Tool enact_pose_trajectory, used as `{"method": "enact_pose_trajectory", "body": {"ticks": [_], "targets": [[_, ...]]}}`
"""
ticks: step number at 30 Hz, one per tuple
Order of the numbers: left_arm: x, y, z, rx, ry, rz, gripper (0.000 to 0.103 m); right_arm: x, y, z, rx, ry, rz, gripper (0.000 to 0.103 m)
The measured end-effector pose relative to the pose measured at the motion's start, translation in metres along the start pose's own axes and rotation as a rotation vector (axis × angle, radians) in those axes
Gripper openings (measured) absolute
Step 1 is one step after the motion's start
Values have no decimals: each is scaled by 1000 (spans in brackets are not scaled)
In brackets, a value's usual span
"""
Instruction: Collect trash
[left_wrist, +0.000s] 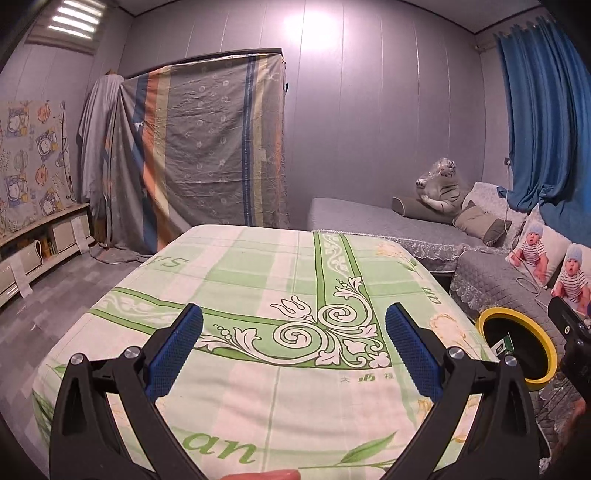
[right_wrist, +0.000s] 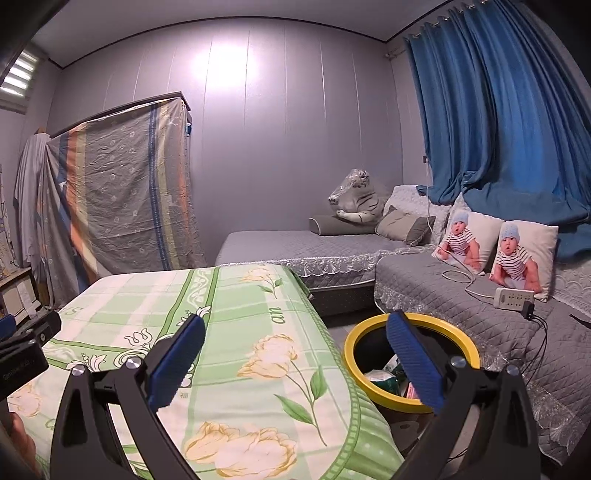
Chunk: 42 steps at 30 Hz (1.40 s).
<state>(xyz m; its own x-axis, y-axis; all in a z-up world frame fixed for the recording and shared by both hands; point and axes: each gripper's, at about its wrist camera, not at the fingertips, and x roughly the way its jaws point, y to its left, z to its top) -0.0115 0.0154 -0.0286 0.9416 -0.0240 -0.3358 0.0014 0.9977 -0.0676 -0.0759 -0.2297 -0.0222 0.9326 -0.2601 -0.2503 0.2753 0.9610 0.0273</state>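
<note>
A black bin with a yellow rim stands on the floor between the cloth-covered table and the sofa. Several pieces of trash lie inside it. The bin also shows at the right of the left wrist view with a green packet inside. My left gripper is open and empty above the green-and-white tablecloth. My right gripper is open and empty, over the table's right edge, its right finger in front of the bin. No trash shows on the table.
A grey sofa runs along the right with baby-print cushions, a power strip with cables and a toy tiger. A blue curtain hangs behind. A sheet-covered wardrobe and a low shelf stand at the left.
</note>
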Motion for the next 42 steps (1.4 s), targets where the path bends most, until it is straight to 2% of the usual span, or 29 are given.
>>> {"method": "enact_pose_trajectory", "body": {"ticks": [4, 7, 21, 42], "targets": [[-4, -7, 2, 47, -38, 29, 95, 2, 1, 0, 1, 0, -5, 95], [-7, -9, 0, 44, -51, 24, 95, 4, 3, -3, 0, 13, 1, 95], [-2, -5, -1, 27, -44, 10, 95, 21, 15, -14, -10, 71, 8, 95], [-5, -12, -3, 46, -85, 1, 95, 24, 19, -16, -10, 75, 5, 95]]}}
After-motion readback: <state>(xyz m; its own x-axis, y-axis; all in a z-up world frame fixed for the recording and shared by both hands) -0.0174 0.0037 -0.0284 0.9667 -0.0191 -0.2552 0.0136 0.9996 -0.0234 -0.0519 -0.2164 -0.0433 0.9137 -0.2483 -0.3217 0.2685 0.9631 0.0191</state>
